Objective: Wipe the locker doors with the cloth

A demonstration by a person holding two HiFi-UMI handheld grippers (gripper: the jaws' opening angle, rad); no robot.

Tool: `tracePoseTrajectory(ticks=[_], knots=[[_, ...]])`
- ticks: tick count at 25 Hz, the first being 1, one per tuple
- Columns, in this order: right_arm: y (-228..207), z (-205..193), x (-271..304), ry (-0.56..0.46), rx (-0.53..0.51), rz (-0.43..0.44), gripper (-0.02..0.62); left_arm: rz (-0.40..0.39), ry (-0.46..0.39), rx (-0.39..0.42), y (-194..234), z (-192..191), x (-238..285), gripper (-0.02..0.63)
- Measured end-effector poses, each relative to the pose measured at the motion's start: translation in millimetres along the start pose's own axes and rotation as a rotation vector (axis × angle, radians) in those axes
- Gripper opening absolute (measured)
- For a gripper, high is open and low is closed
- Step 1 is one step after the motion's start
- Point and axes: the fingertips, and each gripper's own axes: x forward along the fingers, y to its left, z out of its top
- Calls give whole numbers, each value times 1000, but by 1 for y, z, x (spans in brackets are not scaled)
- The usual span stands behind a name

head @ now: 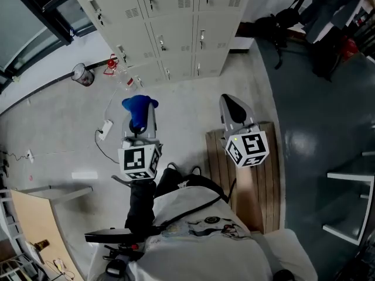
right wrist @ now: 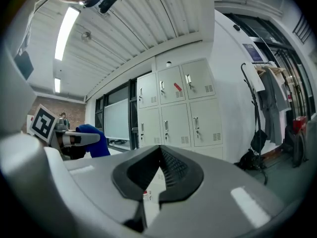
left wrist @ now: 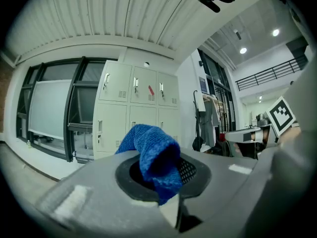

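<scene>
Status: blue cloth (left wrist: 154,157) is clamped, bunched, in left gripper (head: 140,120) jaws, pointed at the locker doors (head: 176,16) but well short of them, likely staged for a first wipe. Right gripper (head: 233,111) jaws are closed on nothing and also face the lockers, probably idle.

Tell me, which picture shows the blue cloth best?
The left gripper view. The blue cloth is big and close there, pinched in the left claw. The head view shows it from above as a small blue bunch at that claw's tip. The right gripper view only catches a bit on its left side.
</scene>
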Motion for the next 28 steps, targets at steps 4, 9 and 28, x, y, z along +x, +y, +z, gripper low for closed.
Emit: tracePoseTrajectory(ticks=[4, 9, 28], knots=[[-18, -12, 22, 25, 27, -15, -3, -16, 13, 4, 6, 3, 31, 35], [-51, -2, 79, 26, 11, -43, -2, -61, -64, 26, 27, 33, 107, 35], [-155, 29, 203, 52, 56, -220, -2, -309, -156, -29, 38, 100, 331, 35]])
